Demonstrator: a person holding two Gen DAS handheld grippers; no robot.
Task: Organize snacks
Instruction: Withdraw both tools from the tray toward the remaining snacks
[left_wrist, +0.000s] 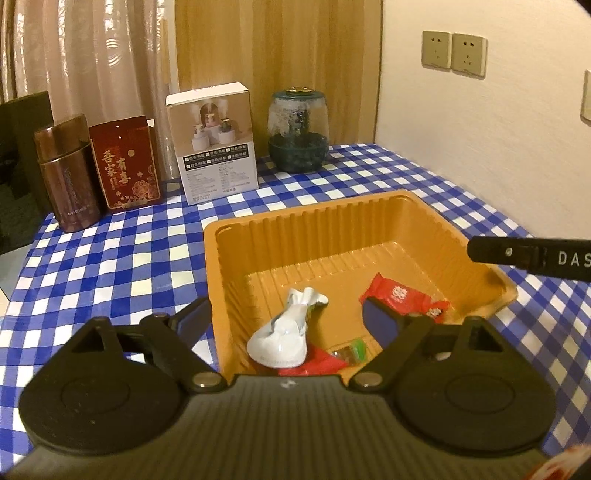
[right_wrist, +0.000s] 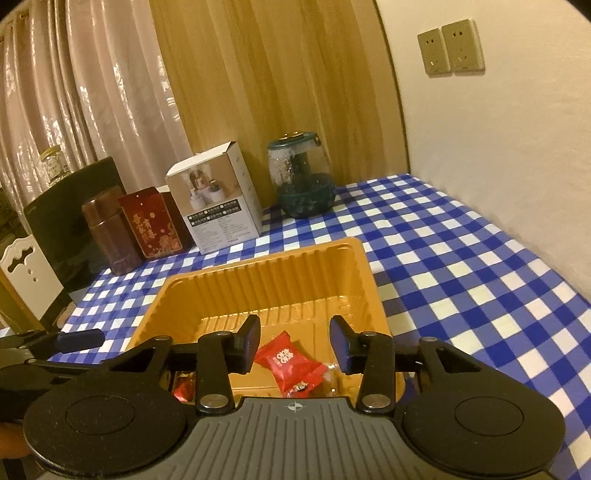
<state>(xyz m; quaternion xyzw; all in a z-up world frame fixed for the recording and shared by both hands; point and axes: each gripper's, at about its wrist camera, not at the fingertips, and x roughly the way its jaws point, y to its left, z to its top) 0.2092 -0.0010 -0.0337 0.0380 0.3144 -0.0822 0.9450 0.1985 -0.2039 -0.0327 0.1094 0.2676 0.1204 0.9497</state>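
Note:
An orange plastic tray (left_wrist: 369, 221) sits on the blue checked tablecloth. In it lie a white crumpled snack packet (left_wrist: 280, 336), a red wrapped candy (left_wrist: 402, 295), a small green candy (left_wrist: 356, 349) and another red wrapper (left_wrist: 317, 363) partly under the white one. My left gripper (left_wrist: 288, 319) is open over the tray's near left corner; the white packet lies loose between its fingers. One finger (left_wrist: 517, 254) of the right gripper reaches in from the right. In the right wrist view my right gripper (right_wrist: 295, 341) stands open above a red candy (right_wrist: 291, 365) lying in the tray (right_wrist: 258, 280), pads apart from it.
Along the back stand a brown flask (left_wrist: 68, 181), a red box (left_wrist: 125, 166), a white carton (left_wrist: 216, 144) and a glass jar (left_wrist: 299, 133). The wall with sockets (left_wrist: 454, 51) borders the table on the right. A white chair (right_wrist: 26, 273) stands off the left edge.

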